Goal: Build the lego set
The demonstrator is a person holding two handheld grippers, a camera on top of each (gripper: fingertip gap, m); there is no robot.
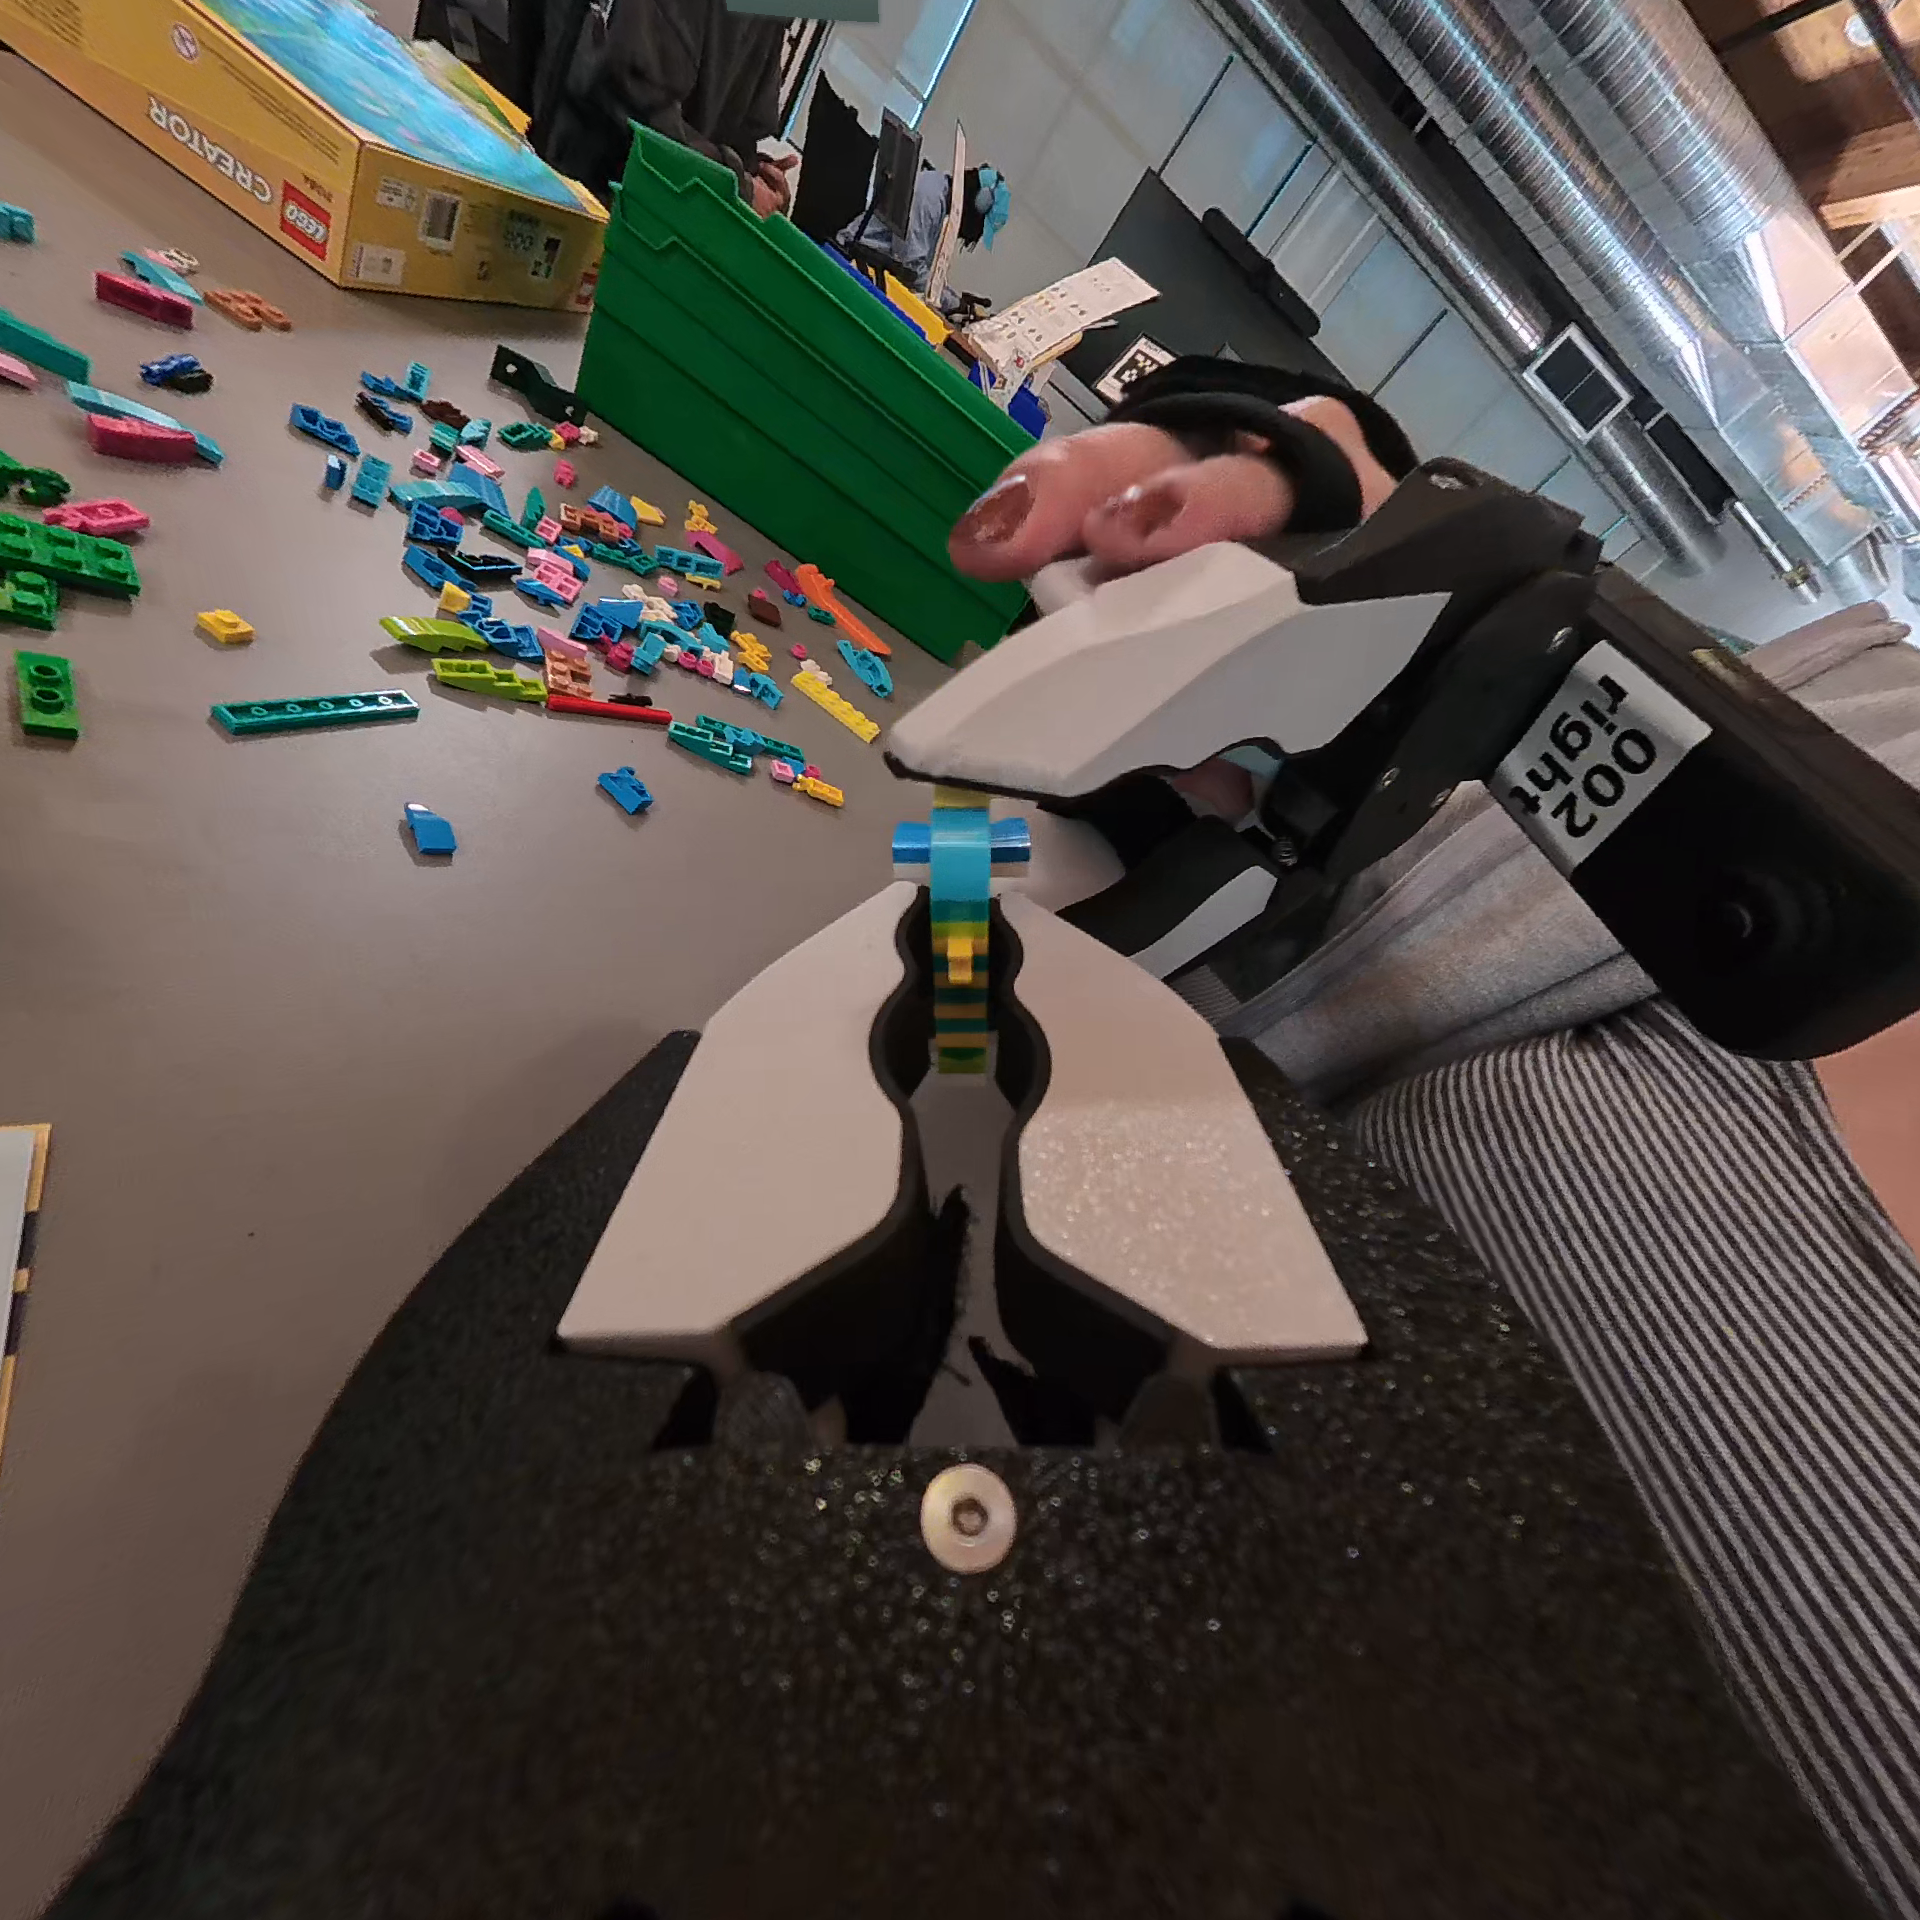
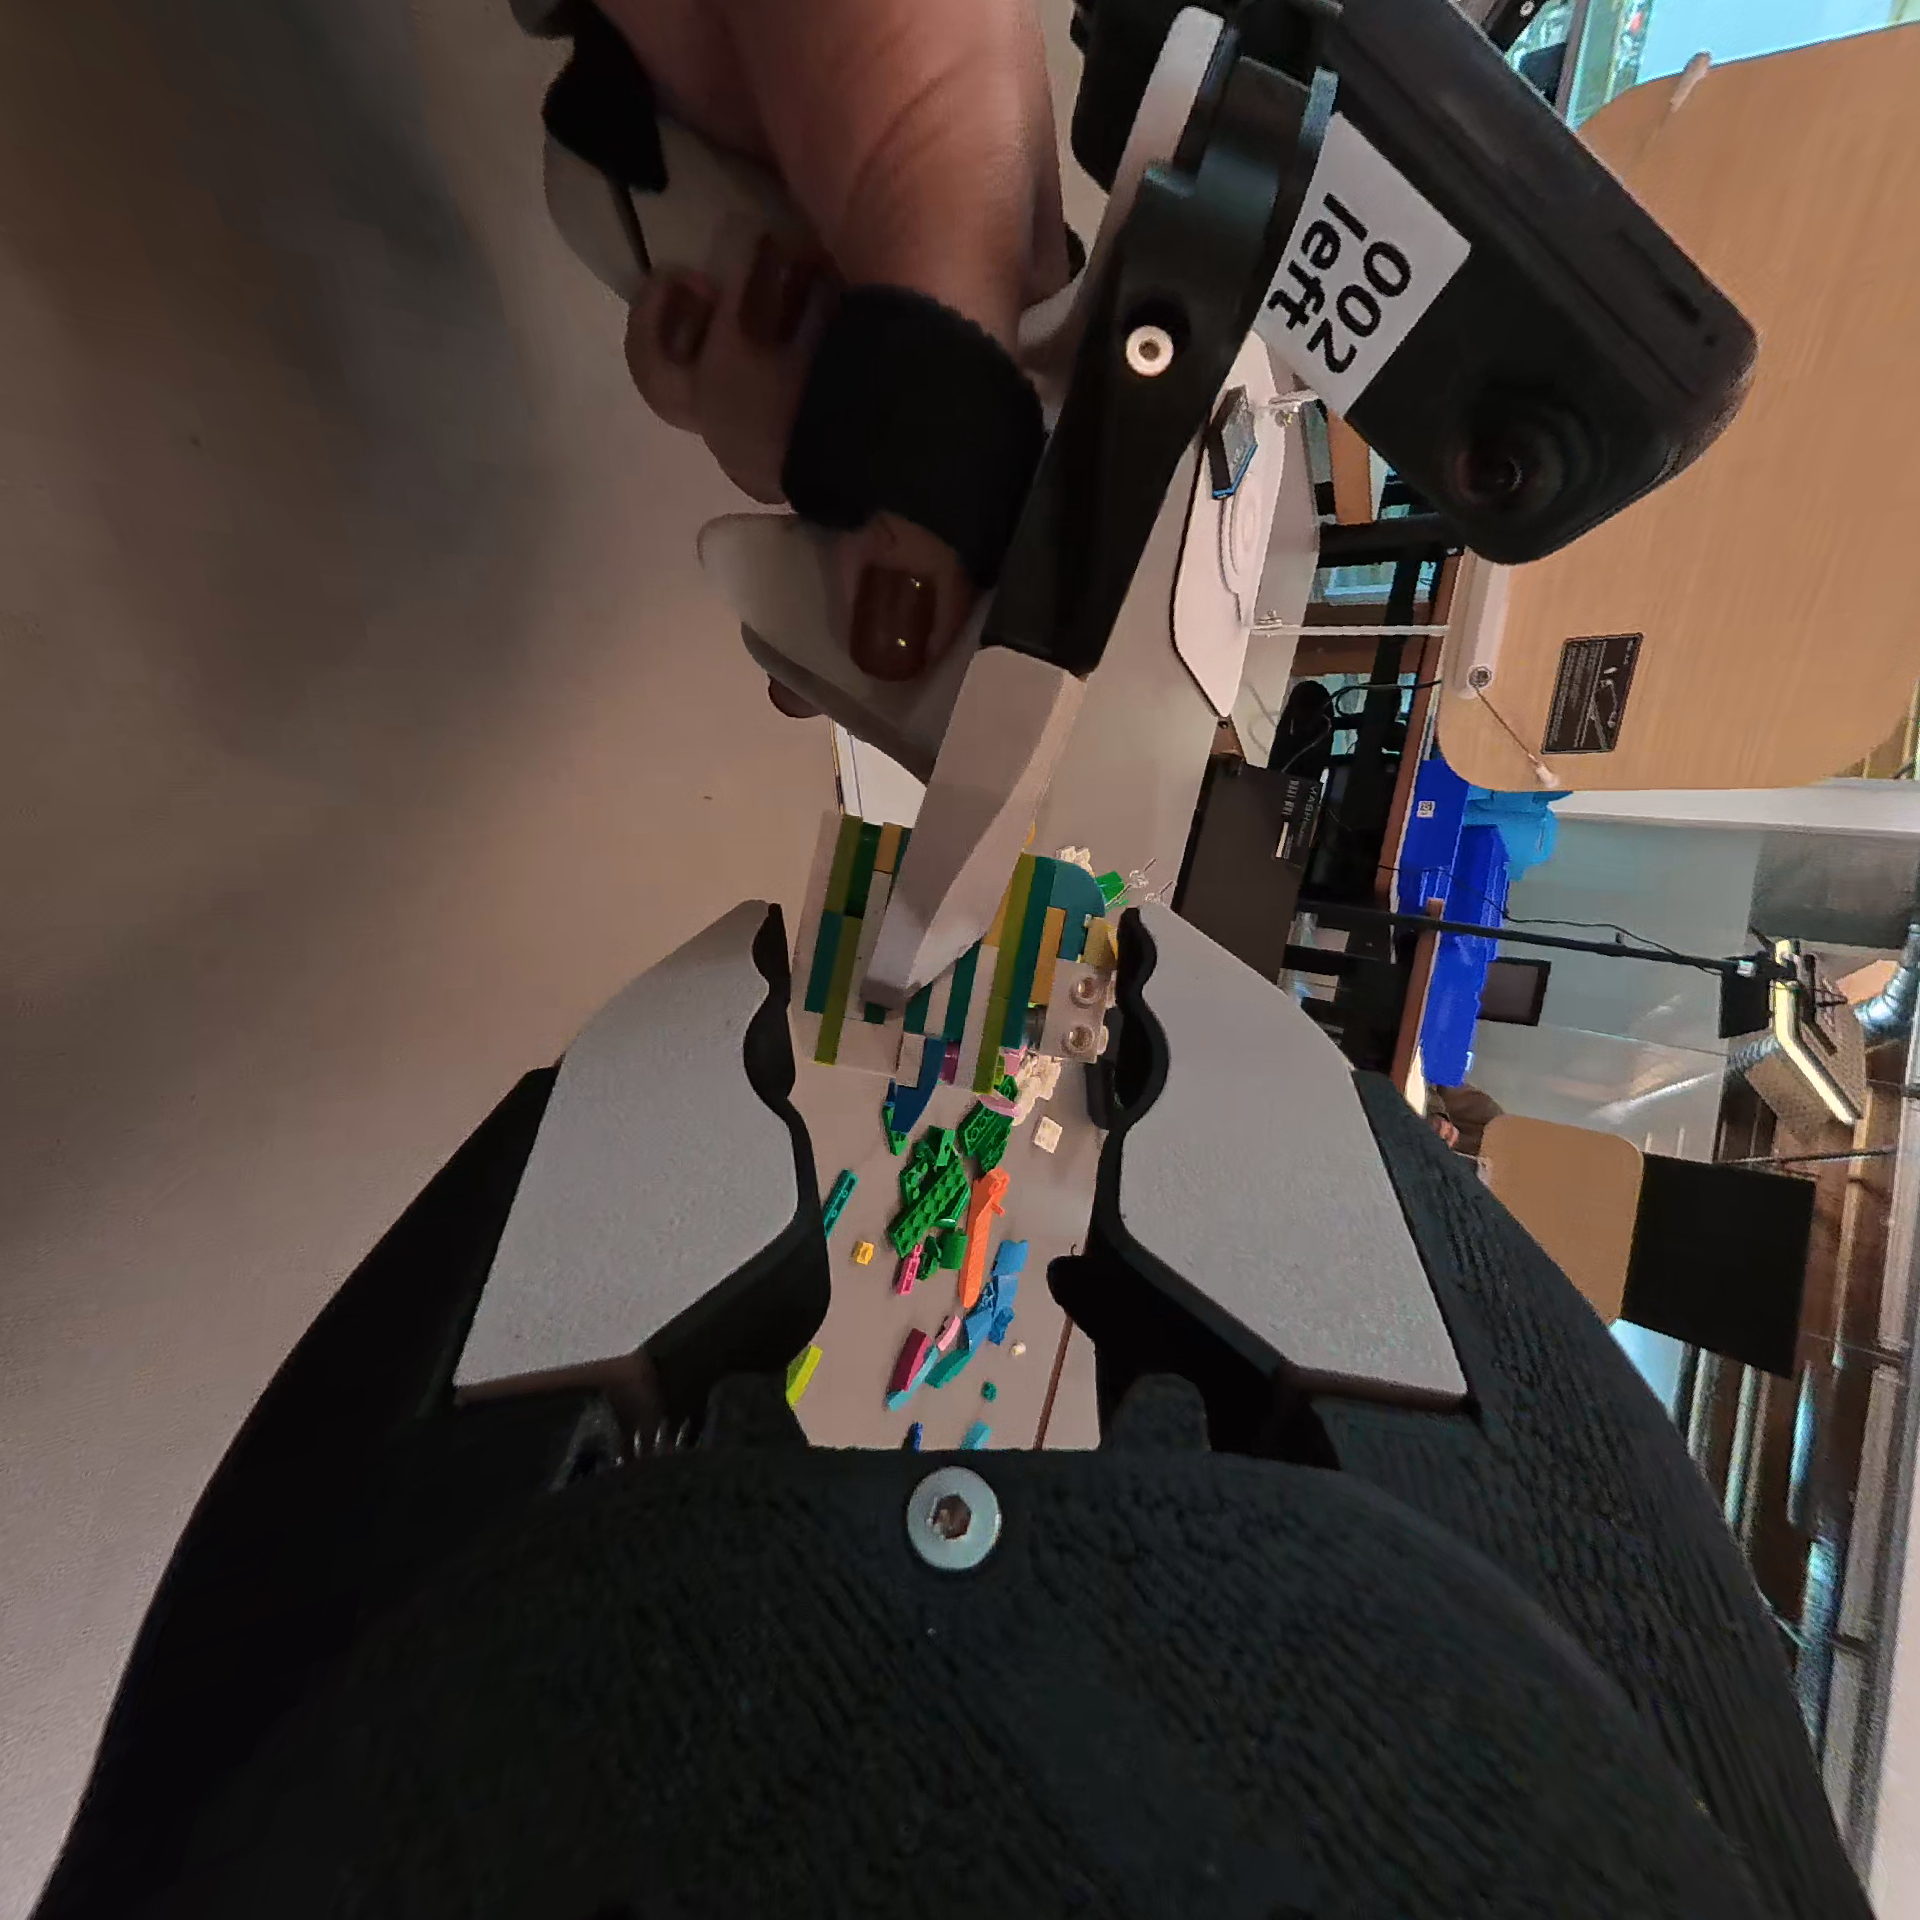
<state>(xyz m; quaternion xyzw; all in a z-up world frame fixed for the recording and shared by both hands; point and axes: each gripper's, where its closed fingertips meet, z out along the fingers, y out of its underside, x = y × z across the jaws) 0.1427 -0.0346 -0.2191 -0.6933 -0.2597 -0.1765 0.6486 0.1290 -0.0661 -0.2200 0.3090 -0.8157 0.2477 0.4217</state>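
Grey table (image 1: 260,987) strewn with loose bricks (image 1: 623,613) lies beyond the fingers. Left gripper (image 1: 958,966) is clenched edge-on around the striped model (image 1: 958,997). Right gripper (image 2: 951,997) brackets it, jaws wide, one tip touching its end. Best to brace firmly and press squarely.

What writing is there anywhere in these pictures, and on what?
Writing is not quoted here; these bear it:
Yellow cardboard box: printed side.
White sticker on right gripper.
White sticker on left gripper.
Dark wall sign: too small.
Paper sheets behind green plastic bins: too small.
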